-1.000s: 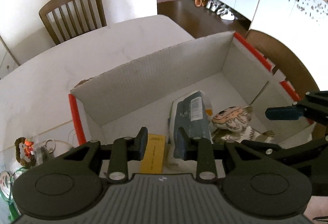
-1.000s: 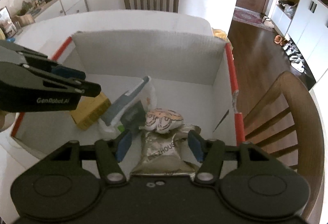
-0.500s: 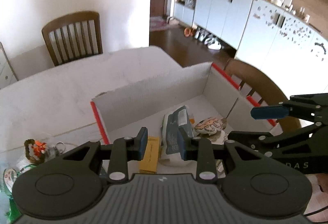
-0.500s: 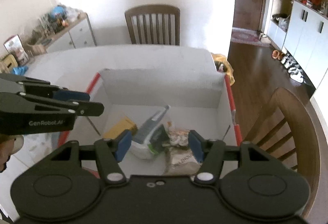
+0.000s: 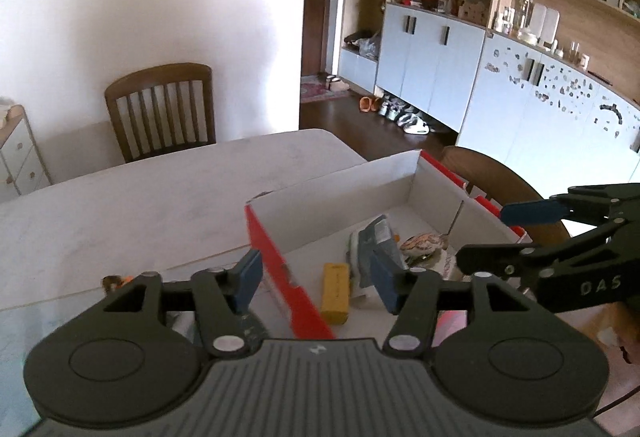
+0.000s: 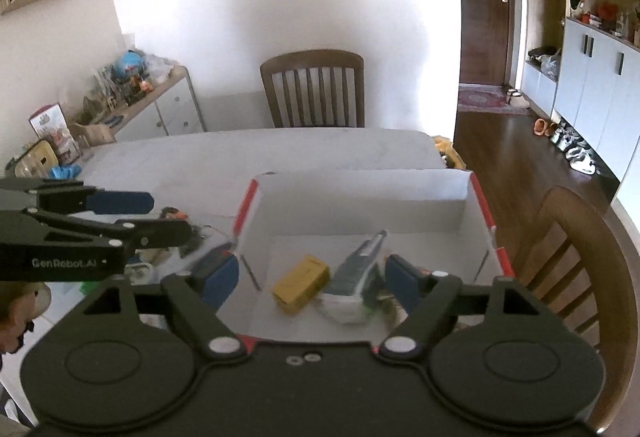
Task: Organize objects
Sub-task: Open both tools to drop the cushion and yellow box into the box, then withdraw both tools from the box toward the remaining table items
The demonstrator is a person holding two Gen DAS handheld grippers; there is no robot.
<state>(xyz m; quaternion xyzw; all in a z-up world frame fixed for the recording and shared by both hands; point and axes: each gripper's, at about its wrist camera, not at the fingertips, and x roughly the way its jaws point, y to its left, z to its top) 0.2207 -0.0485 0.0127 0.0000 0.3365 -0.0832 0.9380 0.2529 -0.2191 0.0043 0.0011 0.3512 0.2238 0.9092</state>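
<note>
A white cardboard box (image 5: 332,193) (image 6: 360,205) with red edges sits on the table. Inside lie a yellow block (image 5: 336,293) (image 6: 300,283), a grey-blue packet (image 5: 374,237) (image 6: 358,269) and a patterned pouch (image 5: 424,242). My left gripper (image 5: 314,281) hovers high above the box's left red edge, its jaws opening with nothing held between them. My right gripper (image 6: 314,277) hangs above the box's near side, jaws also opening and empty. Each gripper shows at the edge of the other's view.
Small trinkets (image 6: 176,215) lie on the table (image 5: 140,213) left of the box. One wooden chair (image 6: 314,89) stands at the far end, another chair (image 6: 580,261) on the right. A cluttered sideboard (image 6: 132,97) lines the left wall.
Both grippers have risen and pulled back from the box, which now looks smaller. Both sets of jaws have spread wider; the left was nearly shut before.
</note>
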